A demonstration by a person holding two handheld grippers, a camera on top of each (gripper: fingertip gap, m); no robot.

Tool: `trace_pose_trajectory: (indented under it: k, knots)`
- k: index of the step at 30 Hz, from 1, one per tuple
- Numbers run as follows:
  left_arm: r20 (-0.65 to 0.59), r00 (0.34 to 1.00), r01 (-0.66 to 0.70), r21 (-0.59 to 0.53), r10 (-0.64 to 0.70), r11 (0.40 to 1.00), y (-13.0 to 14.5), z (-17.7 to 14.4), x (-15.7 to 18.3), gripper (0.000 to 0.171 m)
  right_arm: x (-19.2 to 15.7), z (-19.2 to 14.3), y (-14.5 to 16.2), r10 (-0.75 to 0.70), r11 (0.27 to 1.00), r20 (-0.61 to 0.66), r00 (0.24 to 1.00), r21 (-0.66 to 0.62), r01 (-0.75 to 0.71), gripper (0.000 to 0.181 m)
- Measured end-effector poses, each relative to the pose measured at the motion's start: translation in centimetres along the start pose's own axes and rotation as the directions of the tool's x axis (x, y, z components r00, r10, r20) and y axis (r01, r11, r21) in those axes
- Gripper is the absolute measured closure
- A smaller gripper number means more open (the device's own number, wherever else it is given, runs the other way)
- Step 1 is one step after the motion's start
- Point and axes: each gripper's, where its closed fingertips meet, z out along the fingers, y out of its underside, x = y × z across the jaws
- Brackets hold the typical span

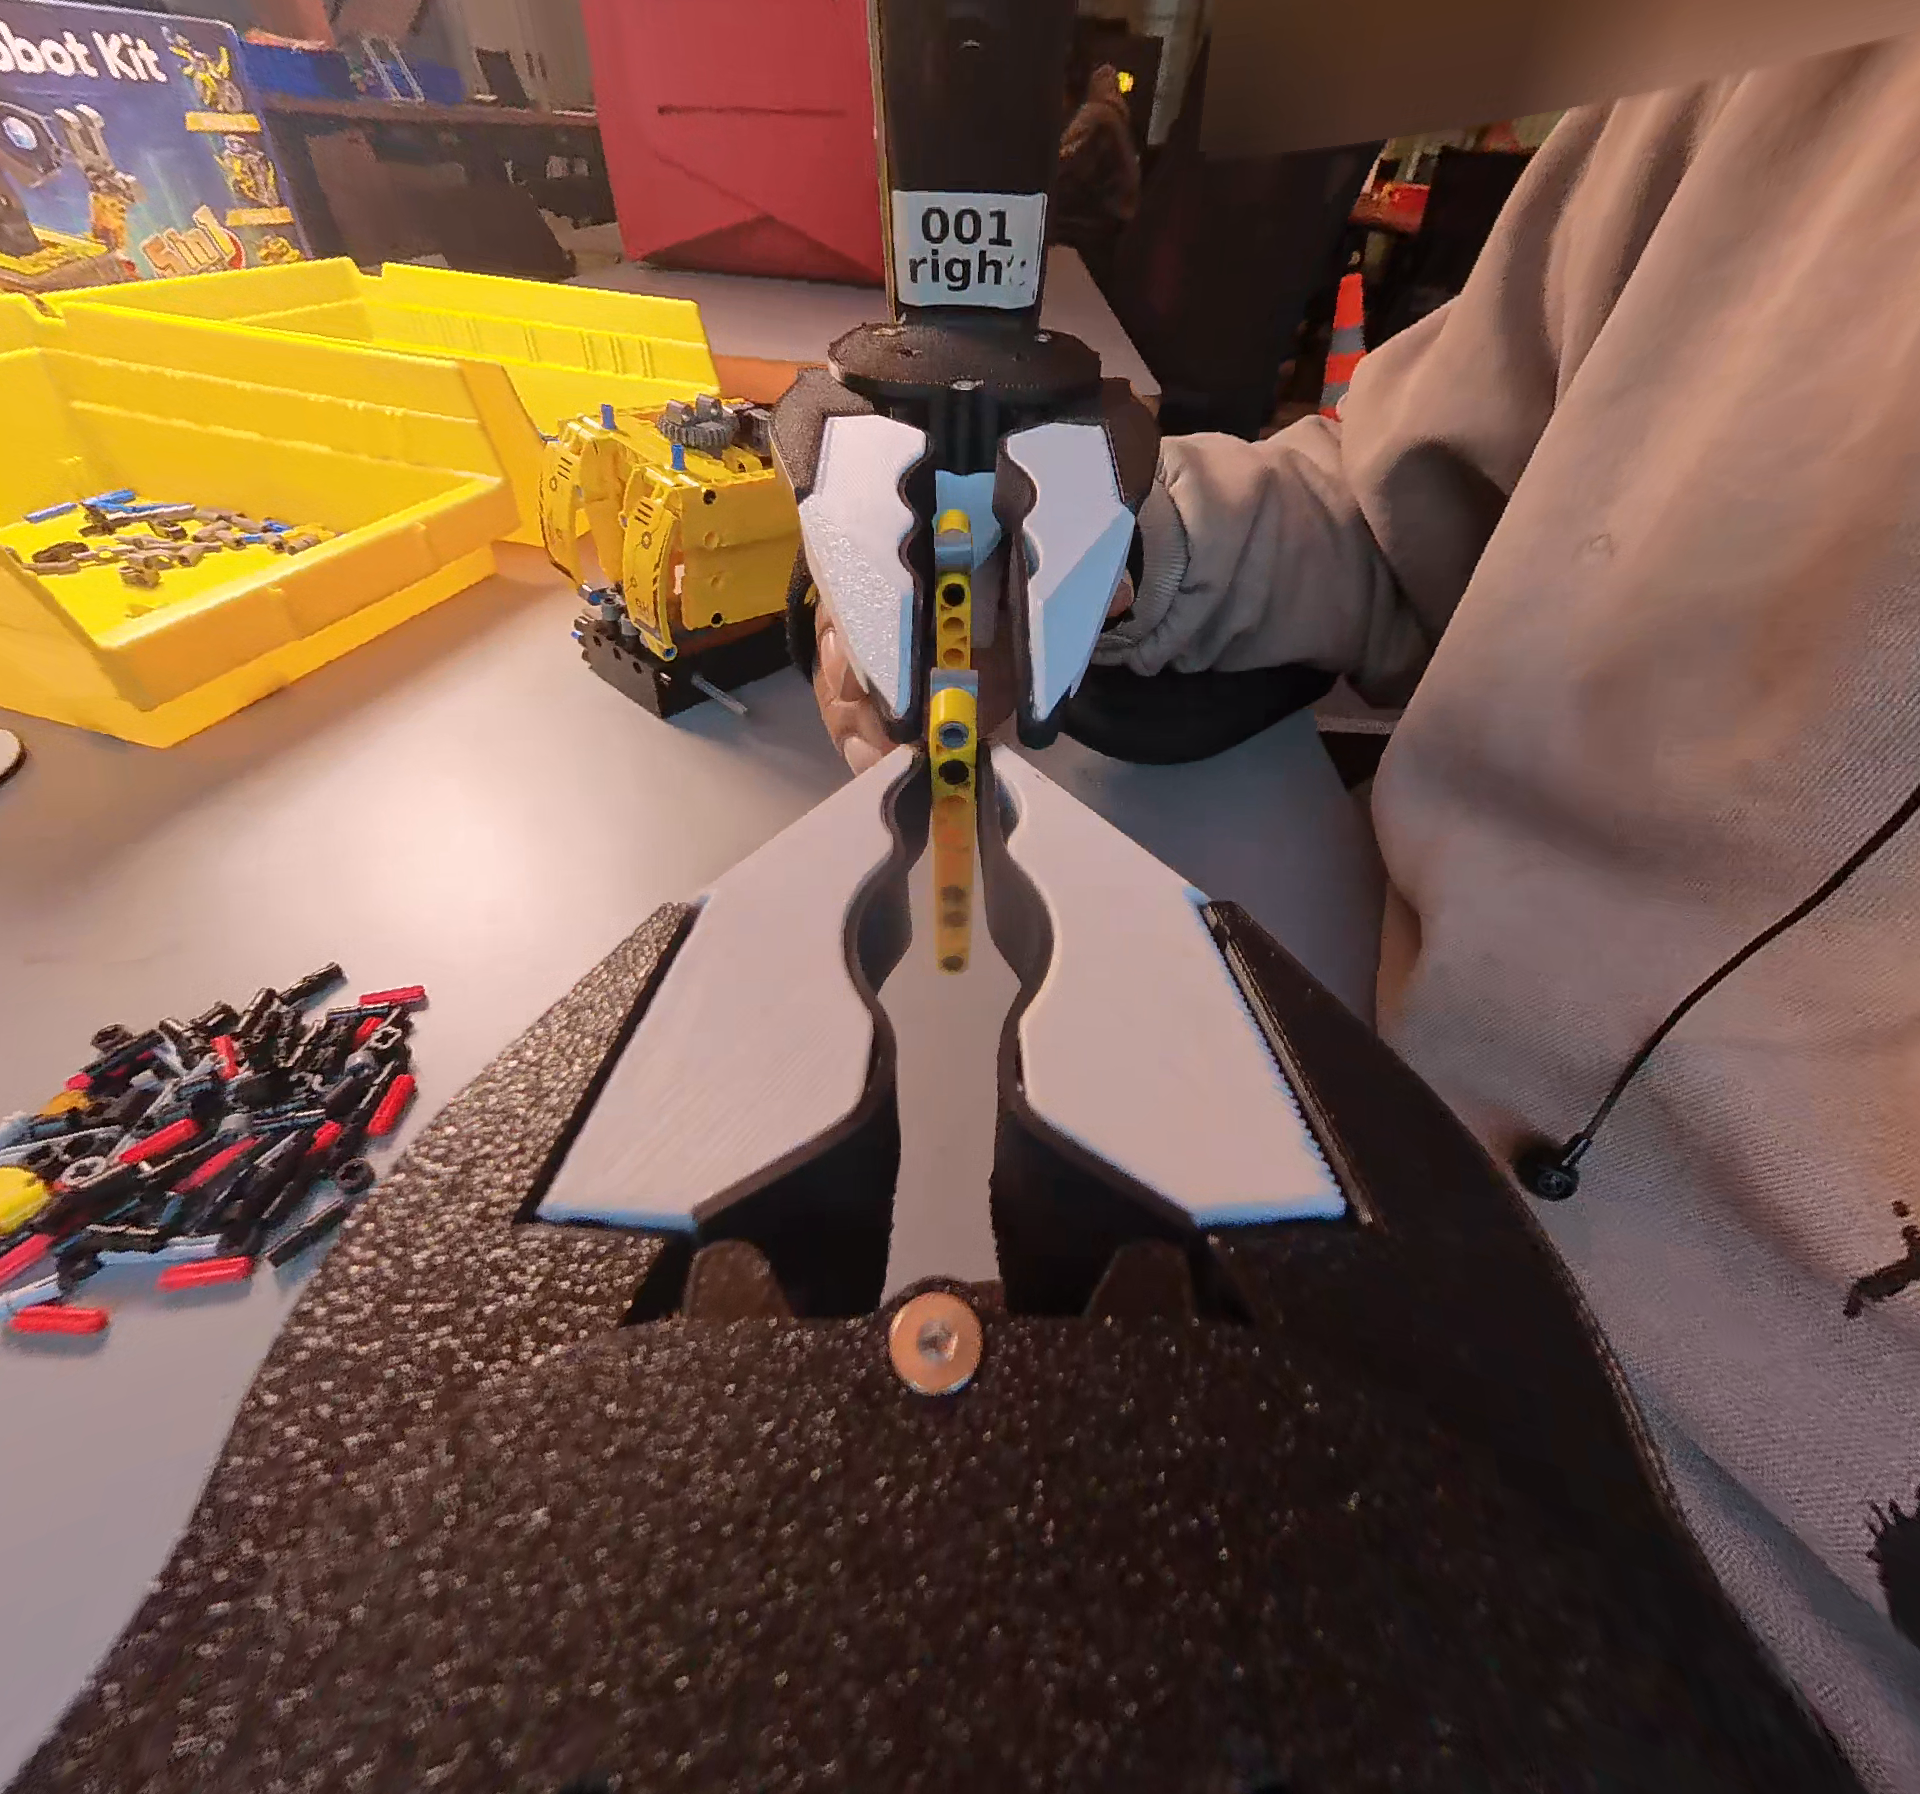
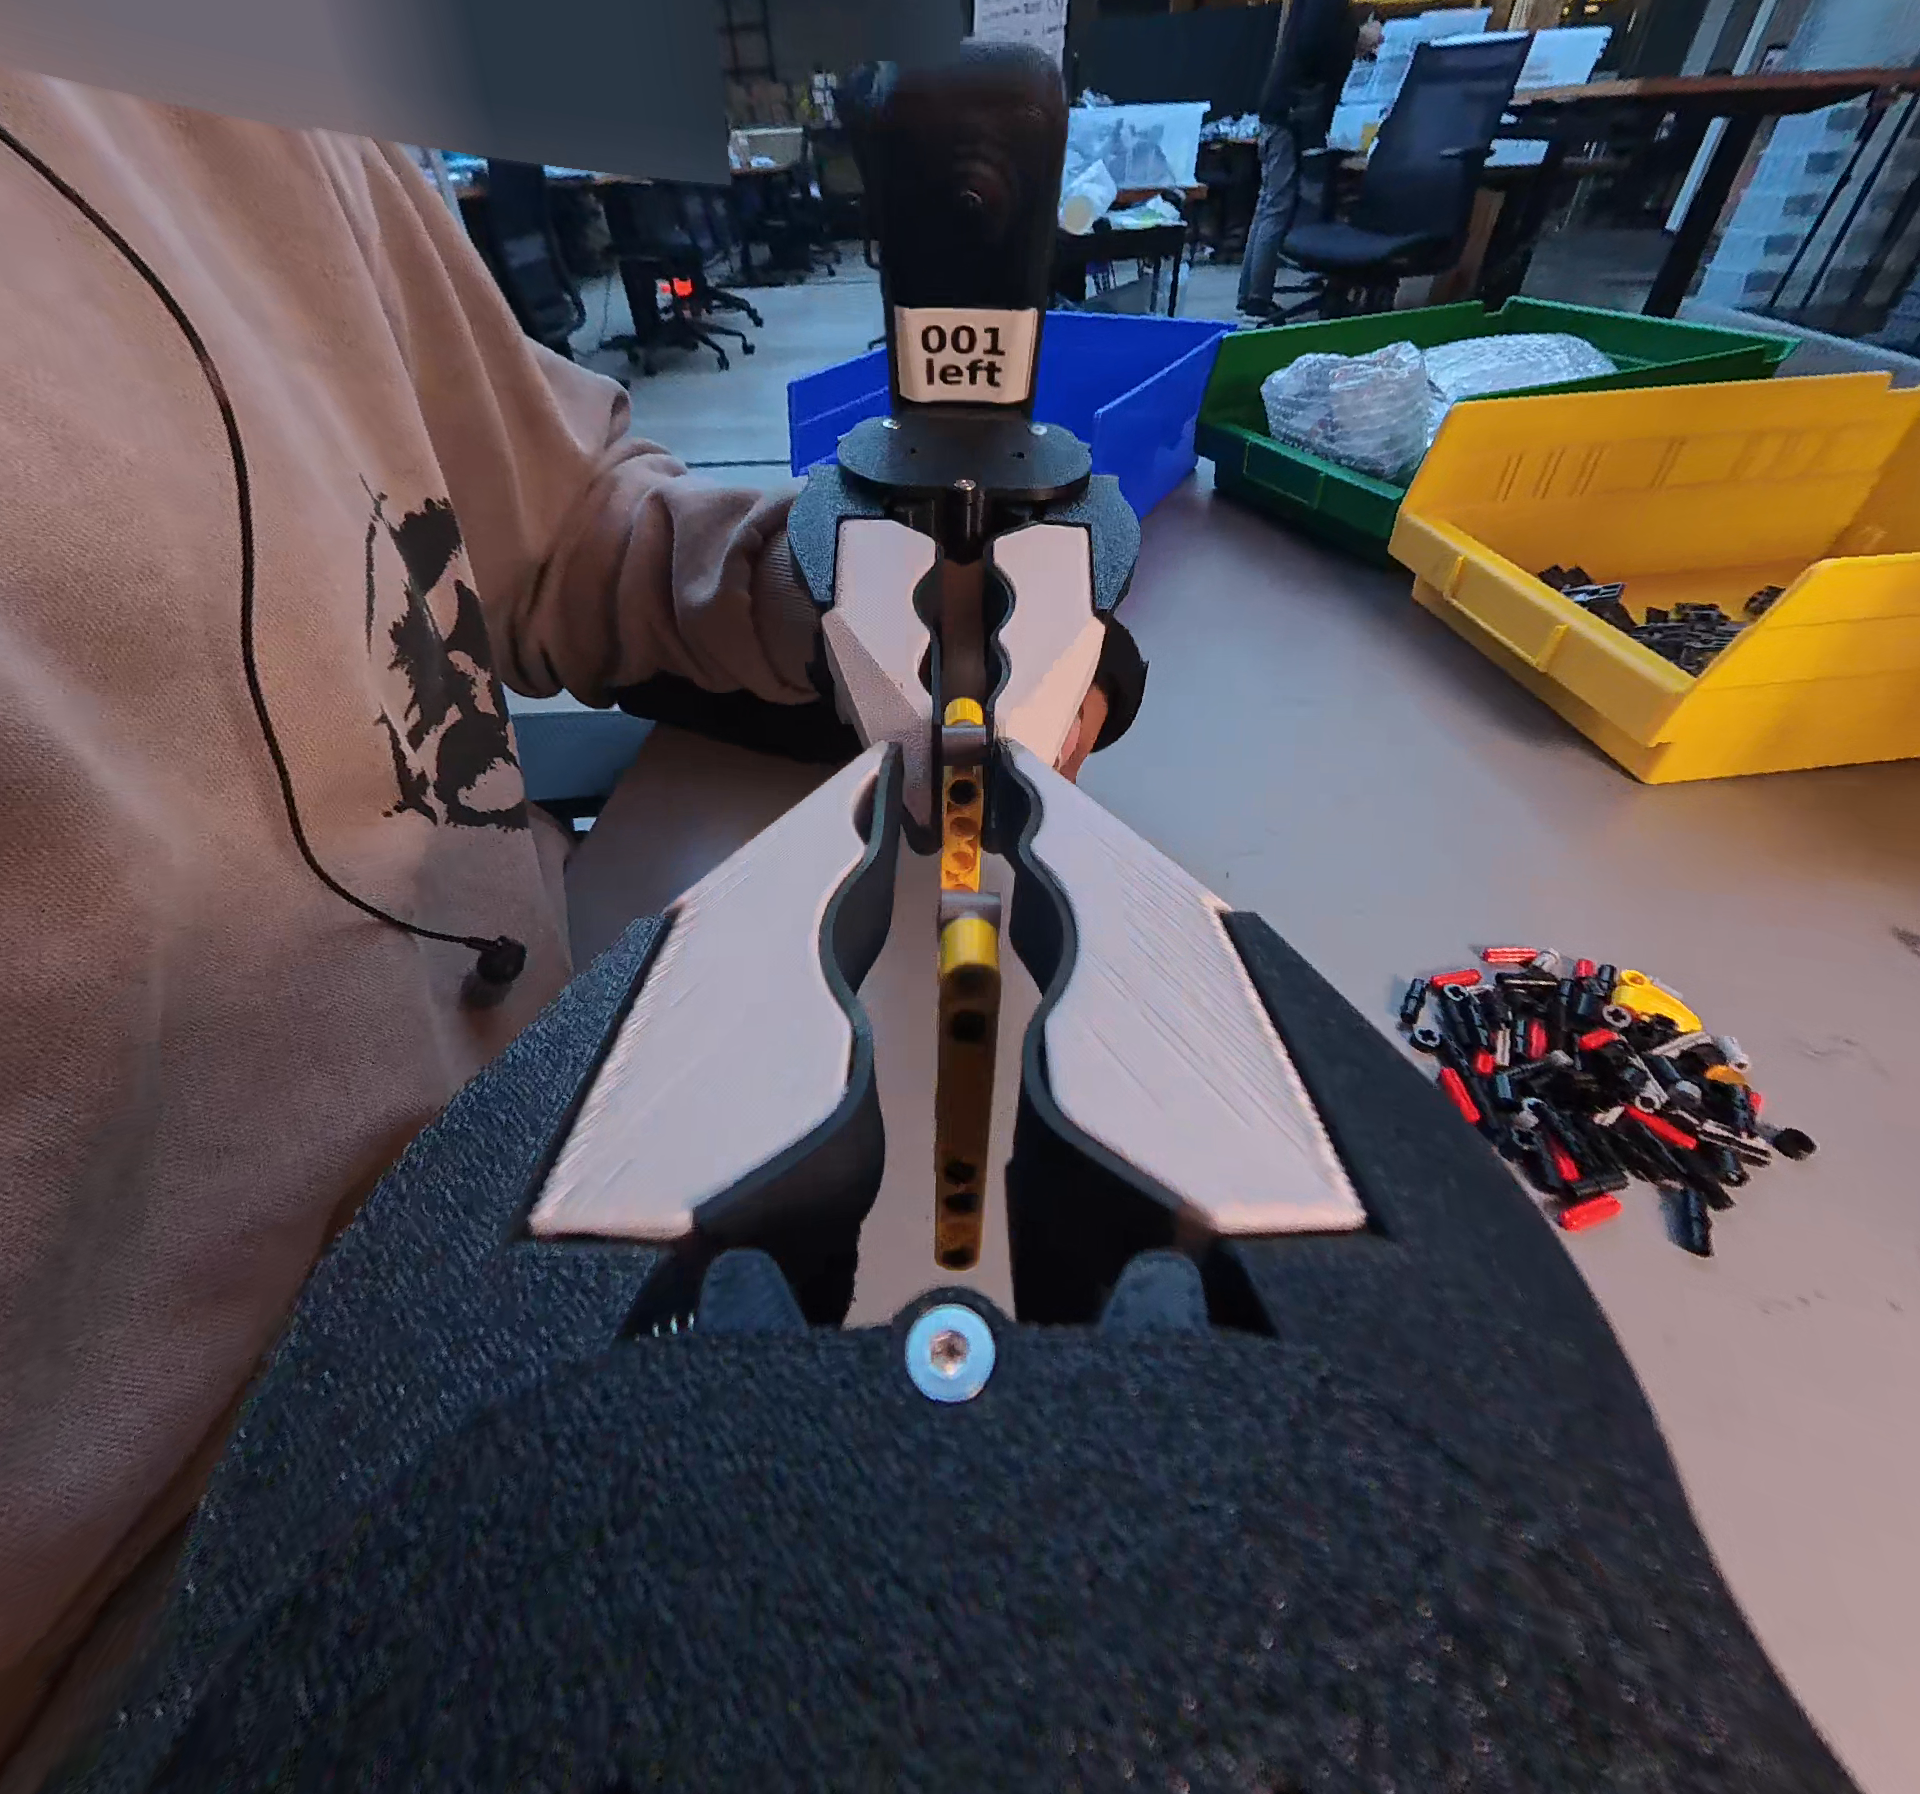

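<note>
A grey tabletop [image 1: 416, 809] in a large workshop carries everything here, with office chairs and desks far off in the upper part of the right wrist view.

At centre frame in both views the two claws meet tip to tip above the tabletop. The left claw [image 1: 951, 768] is clamped on a yellow holed beam [image 1: 951, 871], which runs back between its fingers toward the camera. The right claw [image 2: 951, 783] is clamped on a second yellow beam [image 2: 964, 1069] in the same way. The two beams lie in one line, with small grey connector pieces [image 1: 954, 684] where they meet; whether they are fully joined I cannot tell.

The risk, as I judge it, is misalignment: each beam is gripped along narrow edges, so a slight twist of either hand could make a beam pivot between the fingers, pop off its connector and drop to the tabletop, perhaps into the loose pile of black and red pins [image 1: 208, 1121] at lower left of the left wrist view.

Outward, a part-built yellow model [image 1: 665, 549] stands left of centre. Beside it at left, a yellow bin [image 1: 260, 601] holds a few grey and blue pieces. In the right wrist view, another yellow bin [image 2: 1507, 539] at right holds black parts, the green bin [image 2: 1299, 487] behind it holds clear bags, and the blue bin [image 2: 1122, 394] hides its contents.
</note>
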Motion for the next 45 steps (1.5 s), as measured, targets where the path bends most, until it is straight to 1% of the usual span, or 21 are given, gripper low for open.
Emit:
trace_pose_trajectory:
  k: [3, 8, 11, 13, 17, 19, 21, 24, 28, 34, 35, 37, 38, 40, 41, 42, 43, 45]
  knots:
    - [0.008, 1.0, 0.014, -0.006, -0.014, 1.0, 0.3, 0.3, -0.1, 0.165, 0.3, 0.1, -0.1, -0.005, 1.0, -0.023, 1.0, 0.01, 0.005, 0.172]
    - [0.014, 0.997, 0.081, -0.003, -0.081, 0.997, 0.5, 0.3, -0.6, 0.164, 0.9, 0.0, 0.2, 0.009, 1.0, -0.044, 0.999, 0.004, -0.009, 0.174]
    - [0.037, 0.997, 0.064, -0.018, -0.063, 0.998, 0.4, 0.1, -0.7, 0.161, 0.9, -0.1, 0.3, 0.027, 1.0, -0.028, 0.999, -0.003, -0.027, 0.174]
    - [0.032, 0.998, 0.05, -0.042, -0.048, 0.998, 0.6, 0.2, -0.4, 0.165, 0.8, 0.0, 0.4, 0.022, 1.0, -0.024, 0.999, -0.011, -0.023, 0.174]
    - [0.036, 0.999, 0.009, -0.082, -0.006, 0.997, 1.0, 0.3, -0.3, 0.165, 0.5, 0.1, 0.7, 0.044, 0.999, -0.001, 0.999, -0.012, -0.044, 0.174]
    - [0.041, 0.999, 0.016, -0.046, -0.014, 0.999, 0.4, 0.2, -0.3, 0.166, 0.6, 0.1, 0.2, 0.066, 0.998, 0.005, 0.998, 0.025, -0.066, 0.174]
    - [0.013, 0.998, 0.061, 0.02, -0.061, 0.998, -0.7, 0.0, -0.1, 0.166, 0.5, -0.1, -0.8, 0.091, 0.992, 0.026, 0.996, 0.084, -0.092, 0.175]
    - [-0.01, 0.993, 0.116, 0.087, -0.116, 0.989, -1.9, -0.5, -0.2, 0.166, 0.7, -0.7, -1.7, 0.118, 0.98, 0.046, 0.992, 0.155, -0.123, 0.175]
    - [-0.039, 0.985, 0.173, 0.144, -0.169, 0.974, -2.8, -0.9, -0.3, 0.167, 0.8, -1.0, -2.1, 0.139, 0.97, 0.07, 0.988, 0.193, -0.15, 0.176]
    - [-0.079, 0.975, 0.218, 0.193, -0.206, 0.957, -3.4, -1.4, -0.5, 0.167, 0.9, -0.8, -2.4, 0.192, 0.95, 0.105, 0.976, 0.229, -0.212, 0.175]
    - [-0.076, 0.978, 0.205, 0.173, -0.194, 0.963, -3.1, -1.4, -0.6, 0.166, 0.9, -0.8, -2.3, 0.196, 0.952, 0.107, 0.975, 0.219, -0.216, 0.175]
    - [-0.029, 0.992, 0.125, 0.08, -0.123, 0.989, -1.8, -1.2, -1.0, 0.165, 1.4, -0.6, -1.2, 0.189, 0.965, 0.068, 0.98, 0.171, -0.198, 0.174]
    - [-0.021, 0.994, 0.109, 0.025, -0.108, 0.994, -1.0, -1.2, -1.1, 0.165, 1.5, -0.5, -0.5, 0.177, 0.974, 0.052, 0.983, 0.135, -0.182, 0.175]
    - [0.017, 0.999, 0.04, -0.037, -0.039, 0.998, 0.2, -1.2, -1.3, 0.164, 1.7, -0.3, 0.5, 0.122, 0.991, 0.007, 0.992, 0.059, -0.123, 0.174]
    - [0.025, 1.0, 0.009, -0.071, -0.007, 0.997, 0.7, -1.2, -1.2, 0.164, 1.6, -0.1, 0.8, 0.112, 0.994, 0.01, 0.994, 0.018, -0.112, 0.174]
    - [0.035, 0.999, -0.012, -0.09, 0.015, 0.996, 0.9, -1.2, -1.3, 0.164, 1.6, -0.1, 0.8, 0.097, 0.995, 0.002, 0.995, 0.0, -0.097, 0.174]
    - [0.037, 0.999, -0.016, -0.095, 0.02, 0.995, 1.0, -1.0, -1.3, 0.164, 1.7, 0.0, 0.6, 0.091, 0.996, -0.008, 0.996, 0.011, -0.091, 0.174]
    - [0.029, 1.0, 0.005, -0.103, -0.002, 0.995, 1.2, -0.6, -1.2, 0.165, 1.6, 0.3, 0.5, 0.133, 0.991, -0.007, 0.991, 0.028, -0.132, 0.174]
